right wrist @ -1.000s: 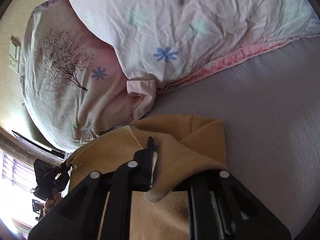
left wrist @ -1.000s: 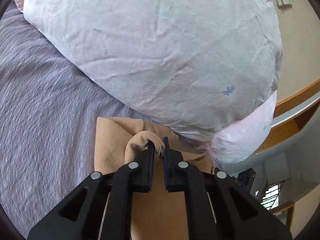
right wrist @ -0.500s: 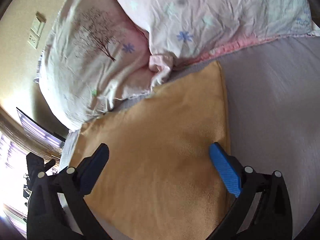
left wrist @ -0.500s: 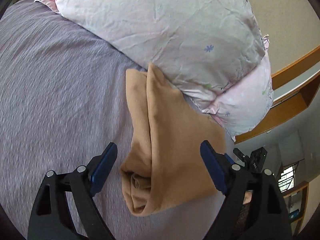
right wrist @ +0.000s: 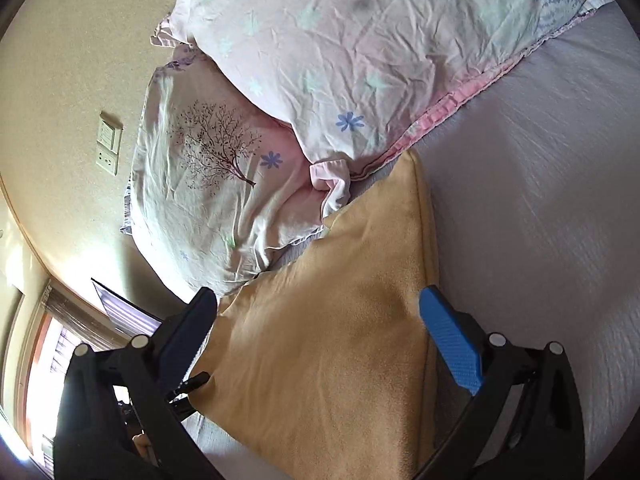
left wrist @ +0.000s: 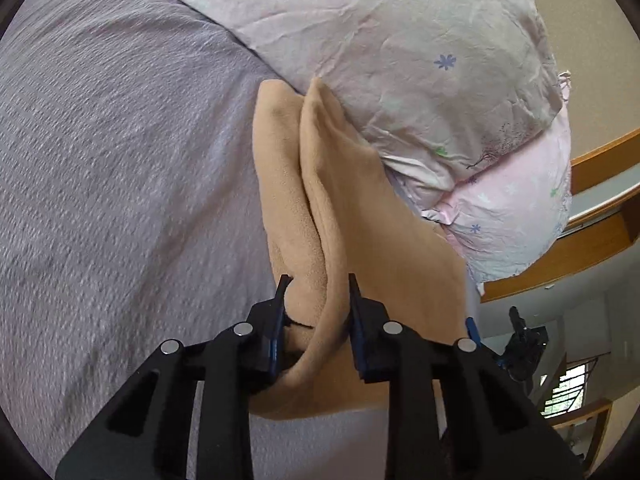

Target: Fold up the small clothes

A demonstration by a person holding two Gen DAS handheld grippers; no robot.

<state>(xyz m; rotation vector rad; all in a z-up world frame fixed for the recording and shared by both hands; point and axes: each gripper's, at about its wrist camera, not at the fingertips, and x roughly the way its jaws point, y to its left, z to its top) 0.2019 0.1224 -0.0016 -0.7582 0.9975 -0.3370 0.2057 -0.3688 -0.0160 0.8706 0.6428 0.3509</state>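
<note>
home bedroom: bed [left wrist: 120,160], pillows [right wrist: 340,60]

Two floral pillows [right wrist: 320,92] on grey bedsheet [left wrist: 120,168]; wall switch [right wrist: 107,148]; wooden shelf [left wrist: 592,240].

Your left black plastic two-finger gripper [left wrist: 318,294] has angular arms with triangular cut-outs, four round silver screws across them, and dark blue pads on the inner faces of the fingers. Your right black plastic two-finger gripper [right wrist: 318,320] has the same build, with bright blue ribbed pads [right wrist: 450,338].
</note>
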